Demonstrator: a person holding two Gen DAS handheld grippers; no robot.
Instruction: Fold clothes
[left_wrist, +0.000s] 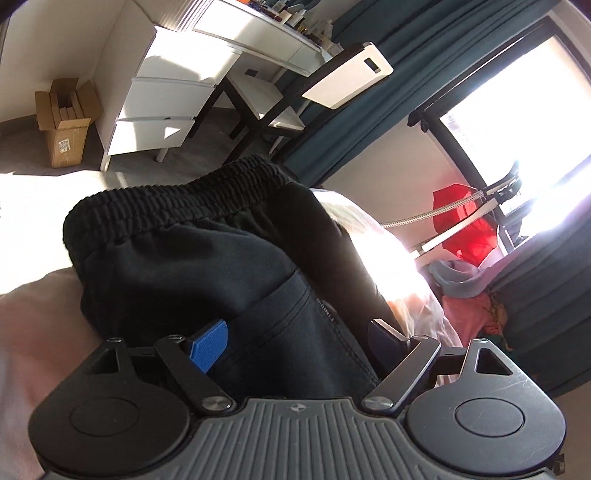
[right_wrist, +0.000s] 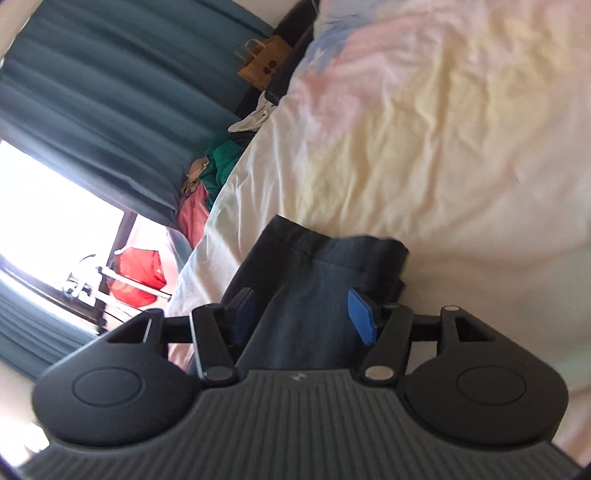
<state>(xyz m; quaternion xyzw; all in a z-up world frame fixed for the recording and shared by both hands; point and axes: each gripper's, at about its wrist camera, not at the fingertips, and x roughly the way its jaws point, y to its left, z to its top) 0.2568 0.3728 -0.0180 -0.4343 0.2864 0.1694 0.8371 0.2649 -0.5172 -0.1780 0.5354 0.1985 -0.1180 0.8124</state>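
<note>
A pair of black shorts (left_wrist: 207, 266) with a ribbed elastic waistband lies on the pale bedsheet (left_wrist: 33, 317). In the left wrist view my left gripper (left_wrist: 299, 338) has its blue pads wide apart on either side of a bunched part of the shorts. In the right wrist view the shorts' hem end (right_wrist: 321, 266) lies between the pads of my right gripper (right_wrist: 301, 314), which also stand wide apart. Neither gripper visibly pinches the cloth.
A bed with a pastel sheet (right_wrist: 443, 129) fills the right wrist view. A pile of coloured clothes (right_wrist: 207, 177) lies beside the bed near teal curtains (right_wrist: 92, 92). A white desk (left_wrist: 177, 99), chair (left_wrist: 266, 96) and cardboard box (left_wrist: 66, 122) stand beyond.
</note>
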